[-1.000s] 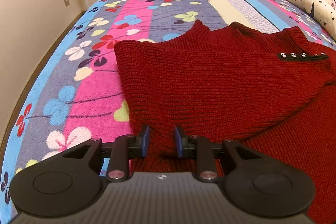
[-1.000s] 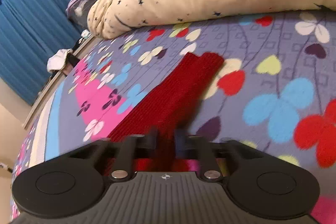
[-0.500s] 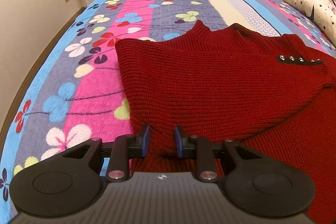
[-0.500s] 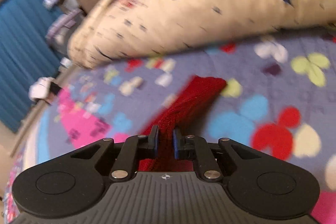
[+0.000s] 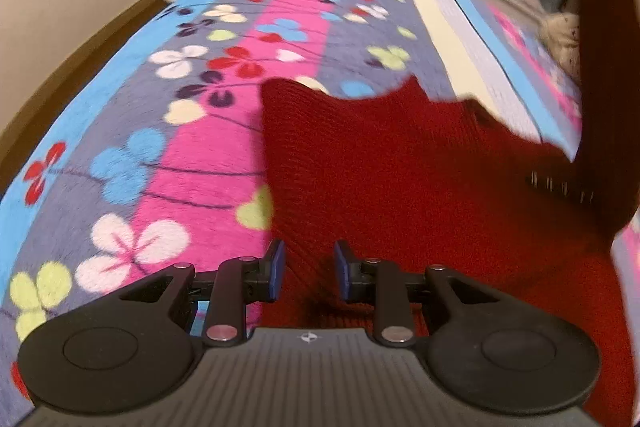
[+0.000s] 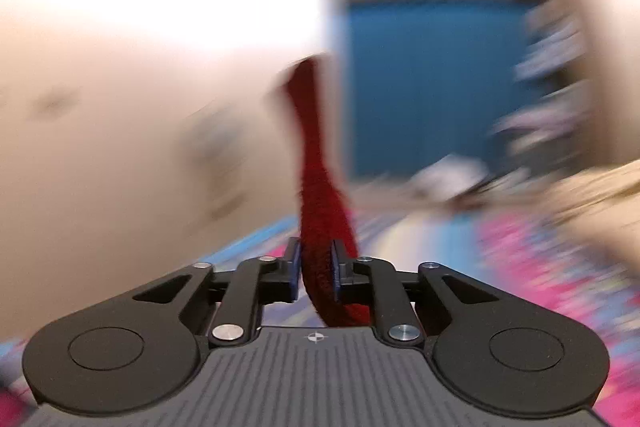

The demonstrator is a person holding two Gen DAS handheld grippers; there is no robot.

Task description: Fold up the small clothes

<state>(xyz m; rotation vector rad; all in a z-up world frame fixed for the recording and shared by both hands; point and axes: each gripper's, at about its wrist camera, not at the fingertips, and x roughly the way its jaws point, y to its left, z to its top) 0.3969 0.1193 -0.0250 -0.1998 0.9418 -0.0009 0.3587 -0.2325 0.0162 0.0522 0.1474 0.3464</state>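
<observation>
One red sweater (image 5: 400, 187) is seen spread on the flowered bed (image 5: 180, 155), blurred and cut off at the right. Its hem lies between the narrowly parted jaws of the left hand-held gripper (image 5: 309, 269), which have just been opening. One sleeve (image 6: 320, 187) is gripped by the right hand-held gripper (image 6: 316, 269), its jaws lately loosened. No writing can be read.
</observation>
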